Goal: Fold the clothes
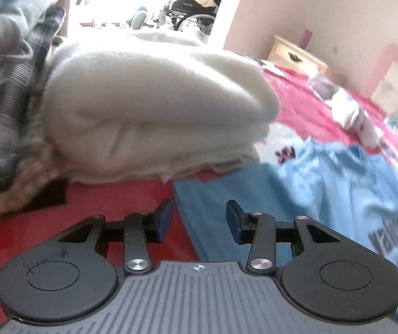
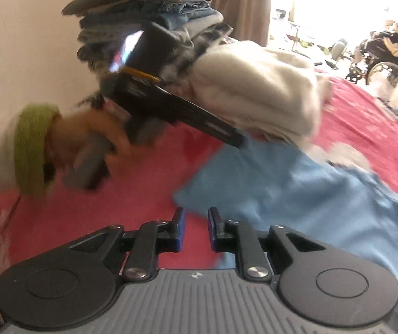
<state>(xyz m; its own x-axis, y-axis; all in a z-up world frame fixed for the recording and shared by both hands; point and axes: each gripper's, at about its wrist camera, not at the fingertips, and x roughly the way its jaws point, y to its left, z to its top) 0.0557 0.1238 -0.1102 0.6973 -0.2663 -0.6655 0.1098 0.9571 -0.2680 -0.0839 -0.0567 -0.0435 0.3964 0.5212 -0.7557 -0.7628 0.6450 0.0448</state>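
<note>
A light blue T-shirt (image 1: 338, 189) with dark lettering lies spread on the red bedspread (image 1: 101, 208). My left gripper (image 1: 199, 220) stands open just over the shirt's near left edge; the edge runs between the fingers, and the pads do not press on it. In the right wrist view the same shirt (image 2: 296, 194) lies to the right. There a hand with a green cuff (image 2: 31, 147) holds the left gripper (image 2: 239, 140), whose tip is at the shirt's far corner. My right gripper (image 2: 196, 229) is open by a narrow gap over bare bedspread, beside the shirt's near corner.
A thick folded white fleece (image 1: 157, 105) lies just beyond the shirt. A tall stack of folded clothes (image 2: 154, 8) stands against the wall behind it. A small crumpled cloth (image 1: 349, 108) and a nightstand (image 1: 293, 55) are farther off, and a wheelchair (image 2: 380, 55) stands in the bright doorway.
</note>
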